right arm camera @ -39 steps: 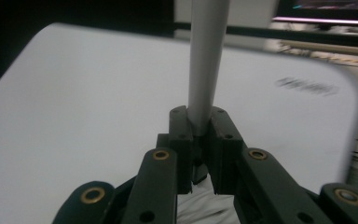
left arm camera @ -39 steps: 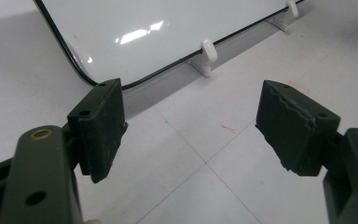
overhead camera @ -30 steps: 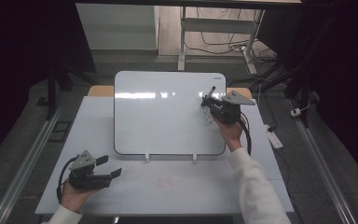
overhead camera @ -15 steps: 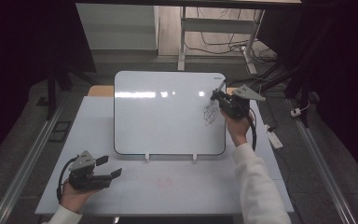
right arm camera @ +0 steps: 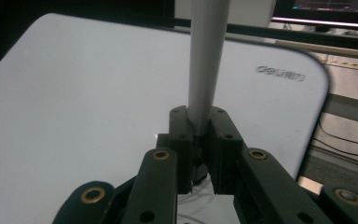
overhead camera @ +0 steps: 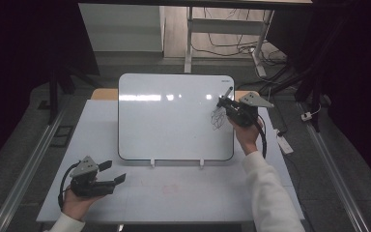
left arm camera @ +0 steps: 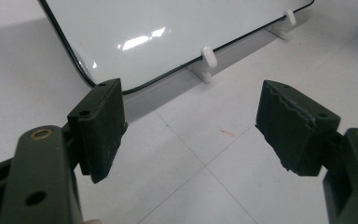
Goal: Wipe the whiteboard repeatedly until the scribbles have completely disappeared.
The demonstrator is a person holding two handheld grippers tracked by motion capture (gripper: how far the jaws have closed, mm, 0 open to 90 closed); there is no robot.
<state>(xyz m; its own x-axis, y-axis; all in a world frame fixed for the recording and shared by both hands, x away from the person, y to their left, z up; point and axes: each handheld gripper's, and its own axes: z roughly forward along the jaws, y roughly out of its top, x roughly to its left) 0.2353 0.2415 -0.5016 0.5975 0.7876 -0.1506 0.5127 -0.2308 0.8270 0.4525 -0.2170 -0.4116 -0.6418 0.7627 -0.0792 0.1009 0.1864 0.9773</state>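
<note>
The step in hand looks like drawing on the whiteboard (overhead camera: 174, 116), which stands propped on the worktop (overhead camera: 183, 193) in the middle of the high view. The right tongs (overhead camera: 223, 103), at the board's right edge in the centre right of that frame, are clamped on a marker (right arm camera: 206, 60); in the right gripper view its grey barrel rises from between the closed jaws up the middle of the frame. A dark scribble (overhead camera: 217, 118) sits on the board just below and left of the tongs. The left tongs (overhead camera: 111, 171) rest in the lower left of the high view, well apart from the board, jaws spread wide and holding nothing. As a judgement, the next move calls for keeping the tip against the board while extending the lines.
</note>
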